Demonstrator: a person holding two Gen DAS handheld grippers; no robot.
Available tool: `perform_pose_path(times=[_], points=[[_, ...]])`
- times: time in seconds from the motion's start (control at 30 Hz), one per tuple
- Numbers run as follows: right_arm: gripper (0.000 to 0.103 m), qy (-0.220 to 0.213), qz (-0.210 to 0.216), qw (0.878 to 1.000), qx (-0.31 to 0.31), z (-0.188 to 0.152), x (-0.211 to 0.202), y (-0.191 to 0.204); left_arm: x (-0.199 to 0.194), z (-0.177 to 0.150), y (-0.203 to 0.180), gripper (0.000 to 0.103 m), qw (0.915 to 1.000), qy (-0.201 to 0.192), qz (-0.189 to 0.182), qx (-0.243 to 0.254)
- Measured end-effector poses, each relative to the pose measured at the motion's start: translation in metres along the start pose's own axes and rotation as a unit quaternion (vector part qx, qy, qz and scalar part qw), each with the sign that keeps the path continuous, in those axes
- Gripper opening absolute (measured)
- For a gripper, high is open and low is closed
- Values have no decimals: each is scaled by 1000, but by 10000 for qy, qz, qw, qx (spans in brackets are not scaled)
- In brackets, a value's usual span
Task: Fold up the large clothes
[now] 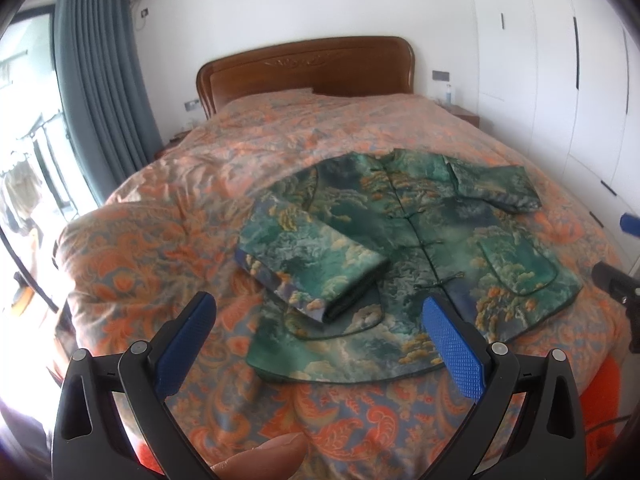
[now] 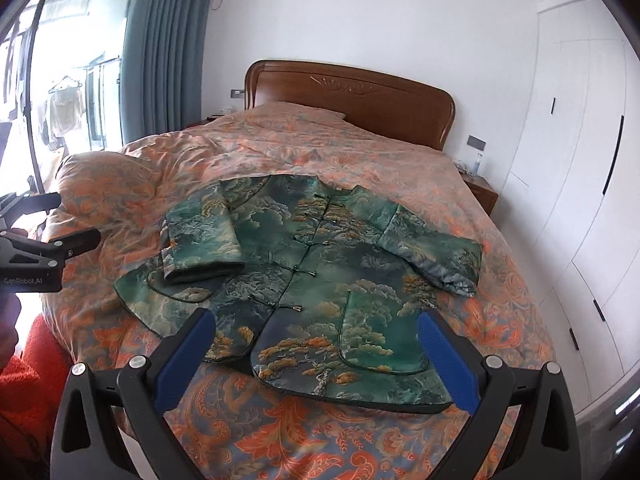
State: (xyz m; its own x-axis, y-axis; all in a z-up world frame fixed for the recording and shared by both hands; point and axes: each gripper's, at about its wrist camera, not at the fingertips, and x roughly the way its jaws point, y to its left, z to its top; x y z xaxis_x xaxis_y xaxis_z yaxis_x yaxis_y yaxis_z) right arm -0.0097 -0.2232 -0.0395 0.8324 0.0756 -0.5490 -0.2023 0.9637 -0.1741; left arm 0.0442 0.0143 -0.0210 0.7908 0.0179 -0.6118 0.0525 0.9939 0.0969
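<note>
Left tool point(image 1: 318, 314) held above the near edge of the bed, blue pads spread wide apart, nothing between them; a thumb tip point(image 1: 266, 458) visible at the bottom of the left wrist view. Right tool point(image 2: 314, 332) likewise spread wide and empty, hovering over the near hem of the jacket point(image 2: 320, 272). Jacket, green brocade with cloud and tree pattern and knot buttons point(image 2: 306, 244) down the front, lying face up on the orange floral quilt point(image 2: 280, 432), collar toward the wooden headboard point(image 2: 352, 92). One sleeve point(image 1: 316, 264) already folded across the body on the window side, cuff resting on the front panel; other sleeve point(image 2: 440, 256) stretched out sideways toward the white wardrobe point(image 2: 580, 160). Beyond the bed, a grey-blue curtain point(image 1: 100, 80) beside the bright window and a bedside table point(image 2: 482, 190) with a small bottle near the headboard.
</note>
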Motion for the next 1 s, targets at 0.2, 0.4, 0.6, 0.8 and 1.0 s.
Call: perform_pose_path(times=[0.2, 0.4, 0.6, 0.8, 1.0], points=[[103, 409, -226, 9978, 470, 0, 16, -3, 13, 7, 4, 103, 9997, 126, -91, -189], [103, 399, -342, 9973, 515, 8, 26, -11, 23, 9, 7, 103, 9994, 232, 9, -257], [103, 872, -117, 9945, 568, 6, 67, -37, 28, -1, 7, 103, 9990, 376, 75, -223], [103, 1129, 38, 9889, 969, 4, 99, -69, 30, -9, 7, 103, 9986, 484, 39, -212], [103, 977, -260, 9919, 773, 26, 135, -100, 32, -23, 15, 103, 9978, 603, 58, -275]])
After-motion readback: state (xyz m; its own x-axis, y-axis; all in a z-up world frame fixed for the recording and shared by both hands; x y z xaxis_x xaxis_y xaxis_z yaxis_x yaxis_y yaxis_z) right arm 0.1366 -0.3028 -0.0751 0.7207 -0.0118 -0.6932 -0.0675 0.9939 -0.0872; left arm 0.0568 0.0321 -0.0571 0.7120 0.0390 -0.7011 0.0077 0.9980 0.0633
